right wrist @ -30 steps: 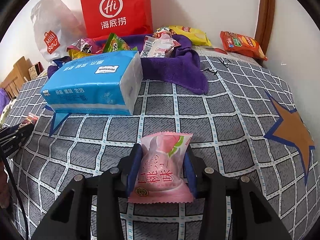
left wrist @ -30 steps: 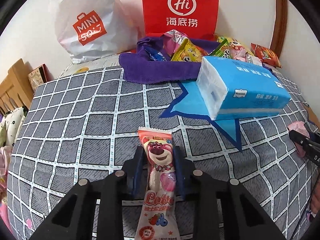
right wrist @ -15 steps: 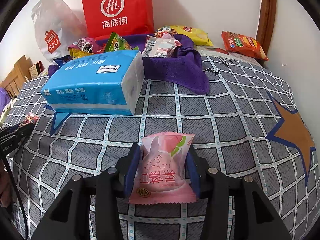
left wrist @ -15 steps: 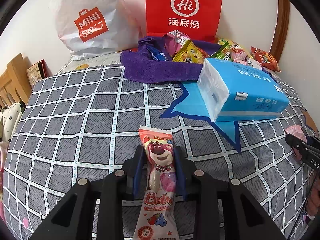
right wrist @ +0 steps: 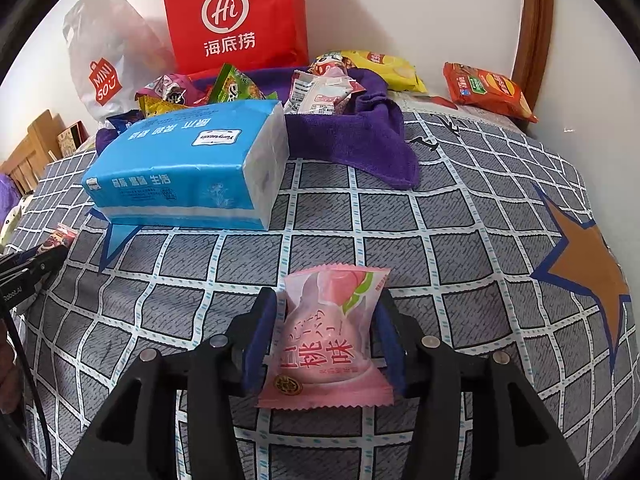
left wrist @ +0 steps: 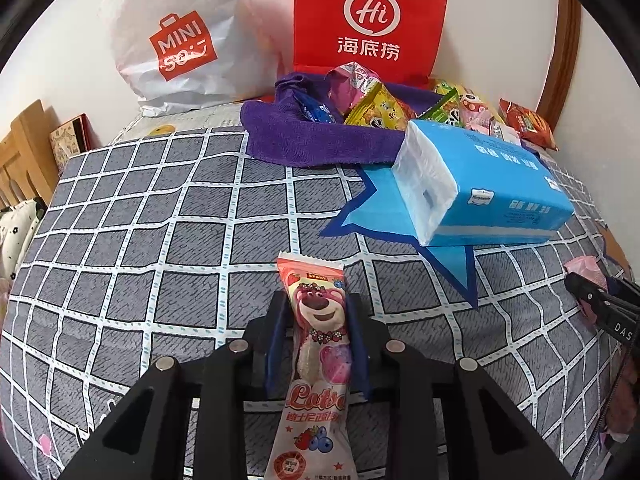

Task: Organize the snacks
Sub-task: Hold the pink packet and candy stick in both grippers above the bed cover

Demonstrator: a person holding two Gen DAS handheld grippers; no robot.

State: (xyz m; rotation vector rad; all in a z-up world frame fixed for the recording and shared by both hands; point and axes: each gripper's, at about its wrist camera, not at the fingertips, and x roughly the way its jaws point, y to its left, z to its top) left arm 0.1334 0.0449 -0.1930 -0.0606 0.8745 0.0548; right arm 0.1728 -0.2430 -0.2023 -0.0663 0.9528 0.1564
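My left gripper [left wrist: 316, 312] is shut on a long pink Lotso bear snack packet [left wrist: 318, 352] and holds it above the grey checked bedspread [left wrist: 140, 240]. My right gripper [right wrist: 328, 312] is shut on a pink peach snack bag [right wrist: 326, 340] above the bedspread. A pile of snack packets [right wrist: 240, 88] lies on a purple towel [right wrist: 352, 140] at the back; the pile also shows in the left wrist view [left wrist: 376, 104]. The right gripper shows at the right edge of the left wrist view [left wrist: 600, 304].
A blue tissue pack [right wrist: 188, 168] lies in front of the towel. A red Hi paper bag [right wrist: 236, 16] and a white Miniso plastic bag [left wrist: 180, 36] stand against the wall. An orange chip bag [right wrist: 486, 90] and a yellow one [right wrist: 380, 68] lie at back right.
Both grippers have moved slightly forward toward the back of the bed, each still holding its packet.
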